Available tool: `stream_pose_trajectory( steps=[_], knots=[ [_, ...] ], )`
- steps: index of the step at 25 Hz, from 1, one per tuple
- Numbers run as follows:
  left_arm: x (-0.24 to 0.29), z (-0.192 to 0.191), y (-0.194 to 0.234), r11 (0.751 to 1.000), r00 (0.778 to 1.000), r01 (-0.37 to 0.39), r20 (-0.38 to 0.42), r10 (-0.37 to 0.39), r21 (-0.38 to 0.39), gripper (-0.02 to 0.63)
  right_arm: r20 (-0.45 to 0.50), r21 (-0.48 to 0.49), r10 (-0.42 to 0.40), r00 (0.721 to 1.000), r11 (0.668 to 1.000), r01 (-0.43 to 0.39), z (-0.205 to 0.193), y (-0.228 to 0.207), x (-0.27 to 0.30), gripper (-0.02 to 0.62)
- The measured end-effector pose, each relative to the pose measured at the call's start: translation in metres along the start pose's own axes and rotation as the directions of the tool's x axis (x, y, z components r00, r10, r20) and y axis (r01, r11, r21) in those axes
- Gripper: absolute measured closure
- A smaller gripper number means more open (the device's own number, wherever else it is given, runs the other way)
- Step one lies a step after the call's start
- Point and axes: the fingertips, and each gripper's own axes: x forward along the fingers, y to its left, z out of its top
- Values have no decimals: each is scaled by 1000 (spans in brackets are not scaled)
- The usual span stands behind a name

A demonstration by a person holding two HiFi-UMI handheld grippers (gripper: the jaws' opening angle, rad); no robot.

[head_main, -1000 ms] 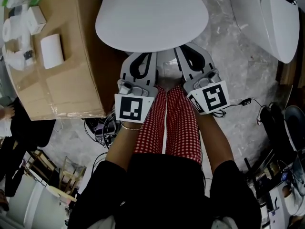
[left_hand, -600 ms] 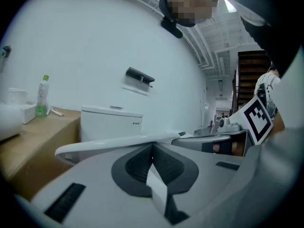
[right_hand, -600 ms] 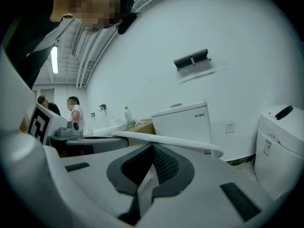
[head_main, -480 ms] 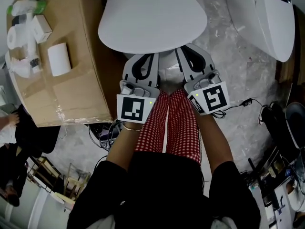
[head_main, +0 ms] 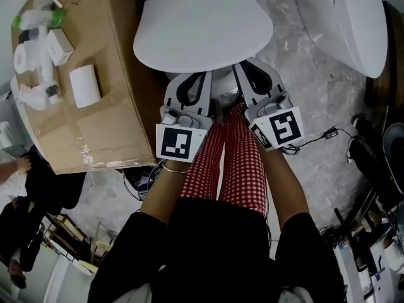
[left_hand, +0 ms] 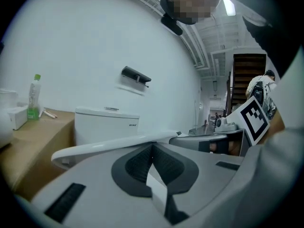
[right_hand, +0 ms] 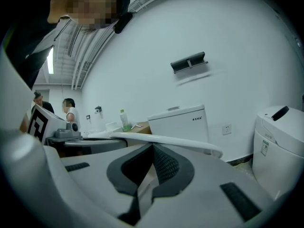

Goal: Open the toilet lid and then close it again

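L jaws: left gripper [left_hand: 153, 145] pinched together, nothing btwn them; tips tucked under the lid's front rim.
R jaws: right gripper [right_hand: 153, 146] likewise closed and empty, tips under the rim.
Contact: can't tell if either tip touches the rim.
Lid: toilet lid [head_main: 202, 24] at 12 o'clock of both grippers, lying low, near flat; tank [left_hand: 104, 125] behind.
Progress: lid reads as down. Prob at the very start of the lift or the last bit of lowering; can't tell which.
Around: cardboard box [head_main: 88, 125] at 10 o'clock, second toilet [head_main: 347, 24] at 2.
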Motion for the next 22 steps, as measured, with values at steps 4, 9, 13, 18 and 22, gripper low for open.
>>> stream_pose_trajectory(
  steps=[4,9,13,18,22],
  knots=[
    [1,6,2,1000,1000,-29,11,30,-4,601,-6,-14,36,999,999,-36,6,1,1,577],
    [4,13,5,998,998,-65,16,65,-1,601,-10,-31,93,996,995,-93,13,2,3,577],
    [6,21,9,996,995,-92,25,92,5,600,-5,-34,116,993,993,-116,18,2,7,577],
    [8,32,16,993,992,-122,39,122,-4,601,-1,-35,131,991,991,-131,28,0,14,577],
    [14,41,21,990,989,-141,48,140,22,601,7,-44,151,988,988,-151,38,-3,19,577]
  ],
)
